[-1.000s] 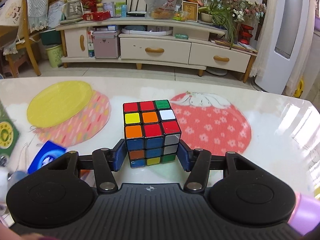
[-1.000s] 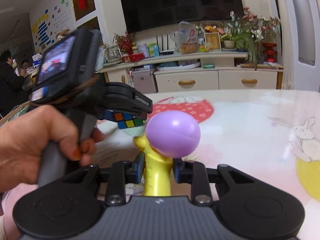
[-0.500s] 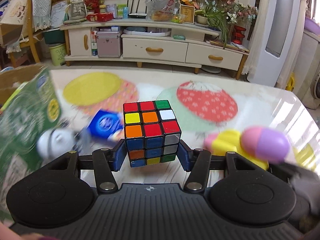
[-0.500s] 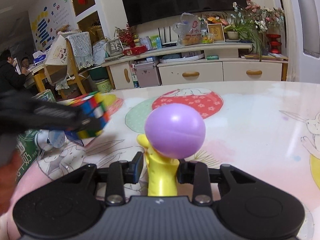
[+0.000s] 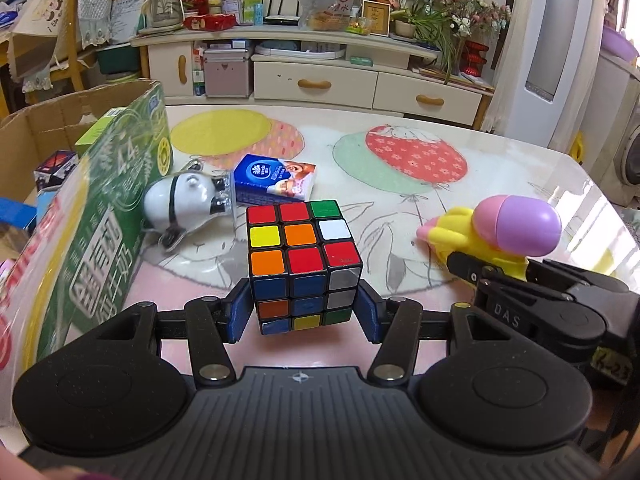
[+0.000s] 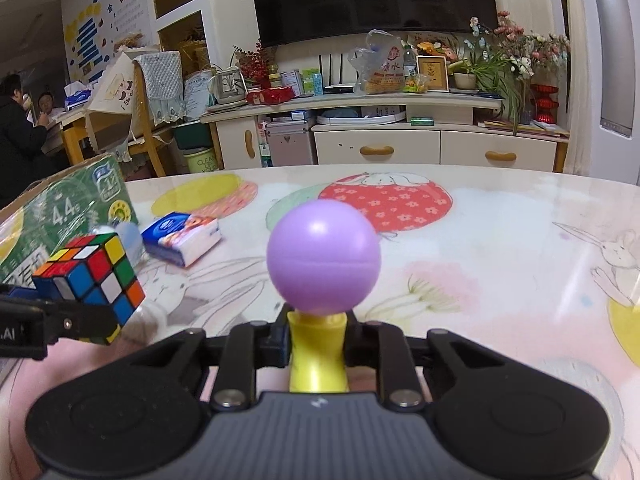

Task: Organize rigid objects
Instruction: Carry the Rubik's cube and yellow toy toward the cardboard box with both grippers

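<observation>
My left gripper is shut on a scrambled puzzle cube, which it holds above the table. The same cube shows at the left of the right wrist view. My right gripper is shut on the yellow stem of a toy topped by a purple ball. From the left wrist view that toy hangs at the right, pinched in the black jaws. A green cardboard box with an open top stands at the left.
On the table lie a blue tissue pack and a white round toy next to the green box. Small boxes sit inside the cardboard box. A TV cabinet stands beyond the table. Two people sit far left.
The left gripper carried the cube leftward, bringing the green box, white toy and tissue pack into view. The right gripper shifted with the toy, and its jaws squeezed the yellow stem tighter.
</observation>
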A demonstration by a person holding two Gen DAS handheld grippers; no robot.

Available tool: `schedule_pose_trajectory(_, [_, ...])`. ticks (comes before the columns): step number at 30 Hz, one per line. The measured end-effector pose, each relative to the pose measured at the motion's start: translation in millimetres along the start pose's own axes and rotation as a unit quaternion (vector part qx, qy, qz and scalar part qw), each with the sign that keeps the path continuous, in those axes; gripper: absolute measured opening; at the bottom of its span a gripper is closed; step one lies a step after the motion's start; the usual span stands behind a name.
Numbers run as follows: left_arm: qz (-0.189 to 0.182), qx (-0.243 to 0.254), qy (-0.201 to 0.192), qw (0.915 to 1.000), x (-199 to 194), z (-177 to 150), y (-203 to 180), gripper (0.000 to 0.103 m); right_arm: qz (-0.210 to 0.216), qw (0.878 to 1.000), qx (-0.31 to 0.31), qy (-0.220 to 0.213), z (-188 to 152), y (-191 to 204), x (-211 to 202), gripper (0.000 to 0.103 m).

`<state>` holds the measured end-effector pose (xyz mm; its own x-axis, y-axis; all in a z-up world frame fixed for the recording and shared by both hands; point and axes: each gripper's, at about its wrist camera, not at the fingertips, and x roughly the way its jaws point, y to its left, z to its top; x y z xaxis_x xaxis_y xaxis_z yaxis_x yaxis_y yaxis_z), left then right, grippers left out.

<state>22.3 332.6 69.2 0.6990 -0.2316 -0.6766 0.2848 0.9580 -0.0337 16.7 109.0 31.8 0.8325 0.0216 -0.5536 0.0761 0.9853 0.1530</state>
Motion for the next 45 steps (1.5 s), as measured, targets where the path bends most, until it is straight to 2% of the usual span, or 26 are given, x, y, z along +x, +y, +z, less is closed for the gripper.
schedule_pose_trajectory(12, [-0.029, 0.017, 0.002, 0.9994, -20.5, -12.4, 2.7, 0.067, -0.014, 1.0, 0.015, -0.014, -10.8, 34.0, -57.5, 0.02])
schedule_pose_trajectory(19, [-0.039, 0.033, -0.01, 0.9986, -32.5, -11.0, 7.4, 0.067, -0.028, 0.999, 0.011, -0.026, -7.9, 49.1, -82.9, 0.02])
schedule_pose_trajectory(32, [-0.064, 0.022, -0.04, 0.9969, -67.3, 4.5, 34.6, 0.067, -0.024, 0.999, -0.018, -0.041, 10.9, 83.0, -104.2, 0.02])
schedule_pose_trajectory(38, [-0.055, 0.005, -0.063, 0.9965, -83.5, 13.2, 57.6, 0.067, -0.014, 0.998, -0.043, -0.052, 27.0, 103.5, -105.3, 0.02])
schedule_pose_trajectory(45, [-0.022, -0.02, -0.084, 0.996, -95.2, 23.3, 90.8, 0.067, 0.01, 0.995, -0.074, -0.066, 47.1, 134.7, -97.6, 0.02])
